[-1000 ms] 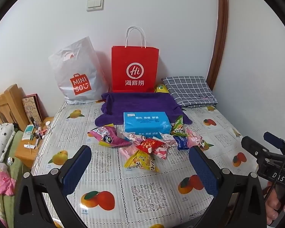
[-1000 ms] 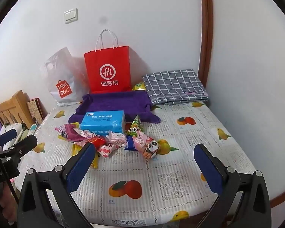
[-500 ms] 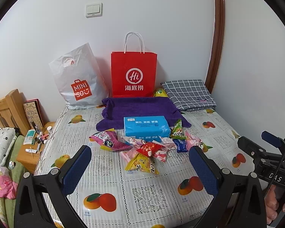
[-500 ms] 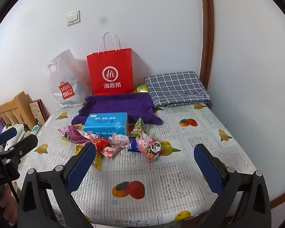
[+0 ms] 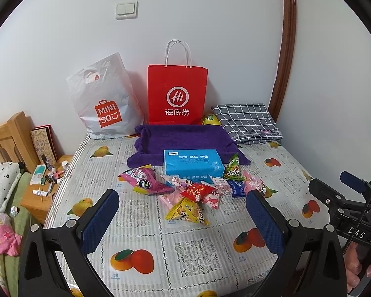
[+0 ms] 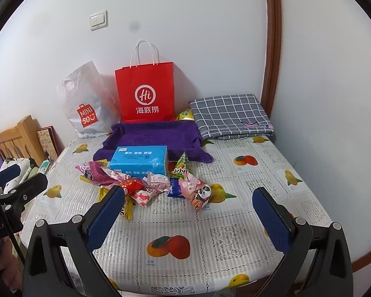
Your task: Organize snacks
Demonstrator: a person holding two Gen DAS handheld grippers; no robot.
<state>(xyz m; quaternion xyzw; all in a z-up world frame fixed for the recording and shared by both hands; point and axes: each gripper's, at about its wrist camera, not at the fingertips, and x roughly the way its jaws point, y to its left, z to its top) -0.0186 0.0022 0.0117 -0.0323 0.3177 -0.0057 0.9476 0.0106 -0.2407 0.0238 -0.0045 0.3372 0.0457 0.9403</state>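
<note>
Both grippers hover above the near edge of the tabletop (image 5: 141,225), fingers spread wide, nothing between them. Left gripper (image 5: 183,220) seen in its own view with blue pads; right gripper (image 6: 189,219) the same in the right view. Each gripper also shows at the side edge of the other's view. Snacks (image 5: 197,193) lie in a loose pile mid-tabletop, on a fruit-print cloth: purple-pink pack (image 5: 146,182) at the left, yellow triangular pack (image 5: 185,212) nearest, red pack (image 5: 196,190) touching it on the far side, green triangular pack (image 5: 233,169) and a blue pack (image 5: 238,188) at the right, pink panda pack (image 6: 197,190) at the right end of the pile. Blue tissue pack (image 5: 193,164) sits just beyond the pile, touching a few wrappers. Purple towel (image 5: 185,136), shaped like a shallow tray, lies behind the tissue pack, which rests on its near edge. Red paper bag (image 5: 176,94) stands upright against the far wall, white plastic bag (image 5: 104,101) to its left, folded grey checked cloth (image 5: 247,121) to its right. A yellow pack (image 5: 210,120) peeks between the red bag and the checked cloth. Small wooden stand (image 5: 44,188) with clutter left of the tabletop.
</note>
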